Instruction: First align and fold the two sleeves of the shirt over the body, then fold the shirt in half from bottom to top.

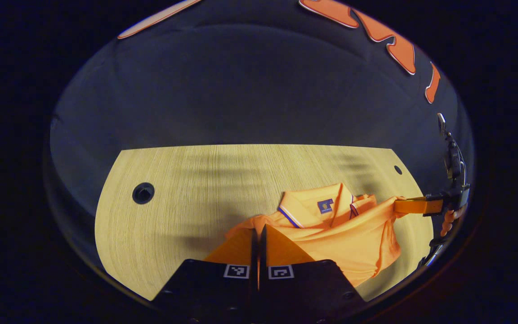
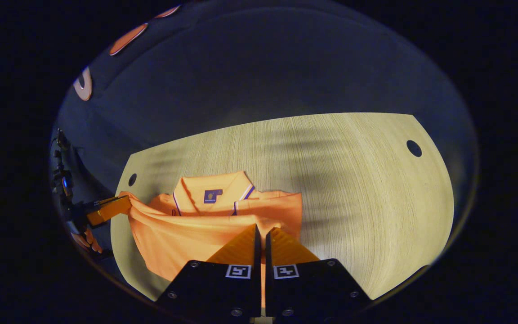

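Now both my left gripper [image 1: 259, 229] and right gripper [image 2: 261, 230] seem clamped on the shirt [image 1: 331, 238] (collar toward the table's [image 1: 187, 180] far edge), lifting its fabric.

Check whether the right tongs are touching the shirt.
Touching: in the left gripper view the right tongs pinch the shirt edge, cloth pulled taut toward them.

A recording booth: a pale wooden table [image 1: 187, 198] with cable holes, backed by black cloth [image 1: 241, 90]

Both claw-mounted cameras look low and close across the shared shirt [image 1: 331, 234] and table [image 1: 173, 202].
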Tool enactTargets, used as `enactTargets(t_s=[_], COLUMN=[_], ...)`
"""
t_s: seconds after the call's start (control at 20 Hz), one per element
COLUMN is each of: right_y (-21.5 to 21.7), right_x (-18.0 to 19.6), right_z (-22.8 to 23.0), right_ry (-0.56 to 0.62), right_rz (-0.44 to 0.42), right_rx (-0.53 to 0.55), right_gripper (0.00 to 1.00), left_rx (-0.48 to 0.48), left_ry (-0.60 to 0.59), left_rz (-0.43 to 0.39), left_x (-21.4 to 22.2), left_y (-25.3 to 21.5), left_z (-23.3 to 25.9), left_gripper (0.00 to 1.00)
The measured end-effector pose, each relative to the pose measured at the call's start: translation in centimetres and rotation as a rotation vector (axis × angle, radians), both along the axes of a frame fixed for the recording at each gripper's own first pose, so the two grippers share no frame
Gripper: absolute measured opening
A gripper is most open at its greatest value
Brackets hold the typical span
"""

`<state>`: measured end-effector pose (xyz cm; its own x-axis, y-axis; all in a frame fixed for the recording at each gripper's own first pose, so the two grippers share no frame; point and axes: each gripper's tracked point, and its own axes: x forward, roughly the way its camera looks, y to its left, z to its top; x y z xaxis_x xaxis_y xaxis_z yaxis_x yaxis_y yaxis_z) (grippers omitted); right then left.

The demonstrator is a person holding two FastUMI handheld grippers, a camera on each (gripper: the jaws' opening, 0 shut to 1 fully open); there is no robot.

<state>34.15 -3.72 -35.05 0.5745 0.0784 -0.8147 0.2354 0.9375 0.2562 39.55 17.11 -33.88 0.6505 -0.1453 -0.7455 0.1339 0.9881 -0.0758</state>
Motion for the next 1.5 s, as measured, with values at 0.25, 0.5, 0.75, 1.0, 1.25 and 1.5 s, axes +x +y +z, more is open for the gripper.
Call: enactTargets(t_s=[0.25,0.5,0.75,1.0,1.25,1.5], right_y=[-1.3,-2.3,-1.7,0.0,1.4,2.7], right_x=[1.8,0.6,-2.6,-7.3,-12.3,-17.0], right_z=[1.1,5.5,11.6,13.5,18.2,19.9], right_ry=[-0.021,-0.135,-0.321,-0.423,-0.568,-0.634], right_rz=[-0.083,-0.041,-0.002,0.025,0.042,0.059], right_rx=[0.041,-0.055,-0.165,-0.246,-0.286,-0.31], right_gripper=[0.2,0.78,0.96,0.96,0.96,0.96], left_rx=[0.076,0.065,0.05,0.06,0.046,0.058], left_ry=[-0.007,-0.126,-0.263,-0.37,-0.43,-0.558], left_rz=[0.007,0.033,0.07,0.106,0.13,0.146], left_x=[1.0,-0.3,-4.5,-10.5,-17.0,-21.0], left_y=[1.0,0.2,-1.5,-3.0,-4.3,-6.0], left_z=[1.0,7.3,14.1,18.0,20.1,23.0], left_gripper=[0.3,0.96,0.97,0.99,0.98,0.98])
